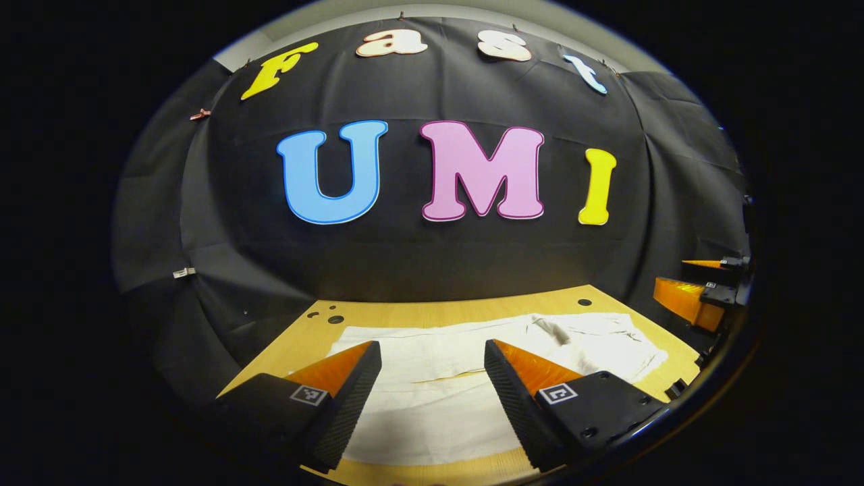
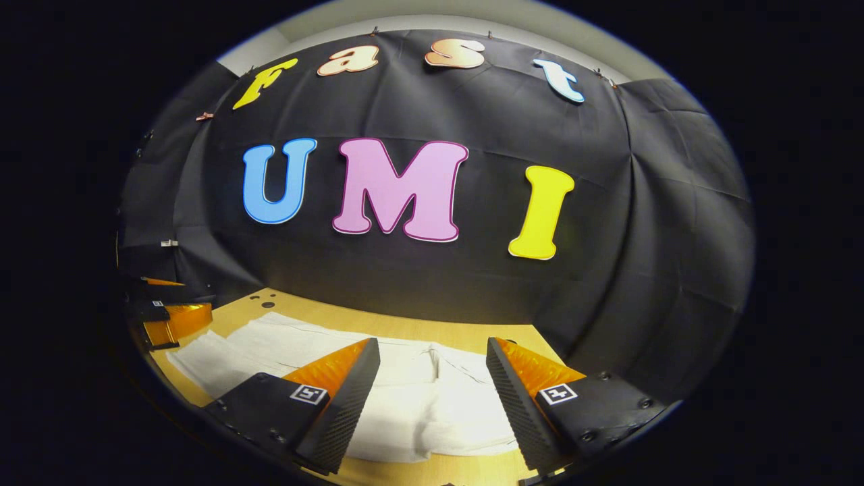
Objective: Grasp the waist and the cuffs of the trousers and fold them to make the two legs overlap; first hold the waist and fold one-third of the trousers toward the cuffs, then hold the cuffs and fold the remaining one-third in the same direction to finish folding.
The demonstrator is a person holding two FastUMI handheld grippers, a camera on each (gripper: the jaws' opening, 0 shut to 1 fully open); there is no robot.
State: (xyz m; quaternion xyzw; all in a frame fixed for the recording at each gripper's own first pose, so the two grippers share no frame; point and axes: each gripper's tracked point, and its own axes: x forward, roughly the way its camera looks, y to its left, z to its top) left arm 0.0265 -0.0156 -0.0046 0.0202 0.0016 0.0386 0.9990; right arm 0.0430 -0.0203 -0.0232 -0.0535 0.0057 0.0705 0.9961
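A: Start at the fingers. How do they stand?

B: The left gripper [image 1: 432, 354] has its fingers [image 1: 354, 391] wide apart, with nothing between them. Past the gap lie the trousers [image 1: 432, 398], white and spread flat.

A: And the other one?

B: The right gripper [image 2: 432, 354] is the same: fingers [image 2: 520, 398] apart, gripping nothing, above the cloth. In the right gripper view the trousers [image 2: 432, 405] show a seam running away from the camera between the fingers, and the near hem lies just short of the table's front edge.

A: Where do the trousers sit?

B: On the wooden table [image 1: 445, 312], stretched across it sideways, some way in front of the black cloth wall [image 1: 432, 263]. The far right end looks rumpled in the left gripper view.

A: Can each camera see the other gripper?

B: Yes. In the left gripper view the right gripper shows at the far right edge; in the right gripper view the left gripper [image 2: 169, 317] shows at the far left edge.

A: Anything else on the table?

B: A few dark holes [image 1: 335, 319] near the back left corner.
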